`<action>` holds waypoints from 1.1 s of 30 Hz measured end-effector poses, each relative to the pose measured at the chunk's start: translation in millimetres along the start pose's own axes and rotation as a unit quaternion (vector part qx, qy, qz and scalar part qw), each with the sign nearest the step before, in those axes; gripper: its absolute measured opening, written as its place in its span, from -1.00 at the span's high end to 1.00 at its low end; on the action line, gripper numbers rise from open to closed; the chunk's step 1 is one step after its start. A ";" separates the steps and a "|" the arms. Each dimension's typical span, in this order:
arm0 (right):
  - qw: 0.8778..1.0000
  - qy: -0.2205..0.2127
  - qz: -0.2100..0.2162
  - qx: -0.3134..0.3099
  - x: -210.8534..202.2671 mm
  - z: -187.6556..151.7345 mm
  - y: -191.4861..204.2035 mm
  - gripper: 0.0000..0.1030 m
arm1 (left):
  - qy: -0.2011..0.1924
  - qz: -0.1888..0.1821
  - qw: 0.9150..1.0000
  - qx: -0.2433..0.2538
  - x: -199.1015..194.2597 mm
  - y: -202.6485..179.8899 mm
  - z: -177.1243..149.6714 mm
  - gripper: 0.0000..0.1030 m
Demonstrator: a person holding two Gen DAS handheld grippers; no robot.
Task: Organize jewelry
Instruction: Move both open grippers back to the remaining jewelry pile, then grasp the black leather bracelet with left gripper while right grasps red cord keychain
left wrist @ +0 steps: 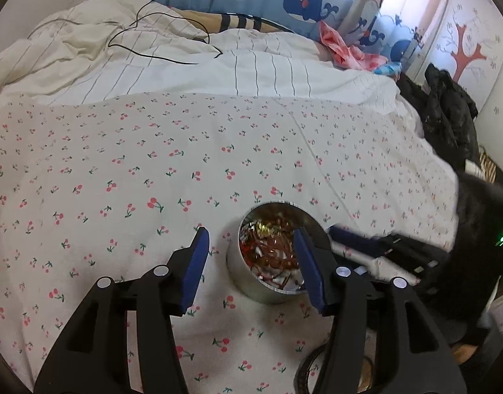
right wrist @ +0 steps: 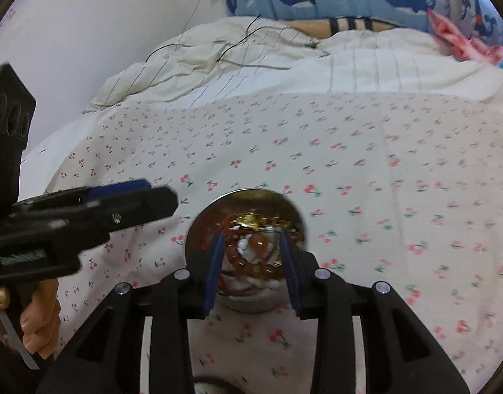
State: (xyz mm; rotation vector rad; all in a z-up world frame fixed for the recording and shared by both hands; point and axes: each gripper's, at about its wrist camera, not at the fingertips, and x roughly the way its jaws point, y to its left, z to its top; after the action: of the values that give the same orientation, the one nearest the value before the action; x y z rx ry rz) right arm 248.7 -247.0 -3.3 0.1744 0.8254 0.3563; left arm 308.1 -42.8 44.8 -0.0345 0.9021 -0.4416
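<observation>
Two grippers hover at one round metal tin, which stands upright on the cherry-print bedsheet, mouth facing up, packed with tangled jewelry in gold, red and brown. Left gripper is beside the tin, fingers parted and empty, one finger over its rim. Right gripper is above the tin, fingers apart, gripping nothing, jewelry showing between them.

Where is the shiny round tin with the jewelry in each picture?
Left wrist view: the tin sits low, right of centre, partly behind the left gripper's right finger.
Right wrist view: the tin is low at centre, past the right gripper.
Shared landmark: the cherry-print sheet under it.
</observation>
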 end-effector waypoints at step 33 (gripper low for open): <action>0.995 0.043 -0.033 0.086 -52.8 -76.3 -54.6 -0.26 | 0.081 0.075 0.982 0.154 12.0 -63.5 -118.6 -0.35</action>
State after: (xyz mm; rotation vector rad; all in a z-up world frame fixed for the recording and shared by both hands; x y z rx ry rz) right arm 172.2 -316.4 -33.8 0.2924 0.9458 0.2309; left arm 201.2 -87.0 -24.9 0.3560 0.9796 -0.4440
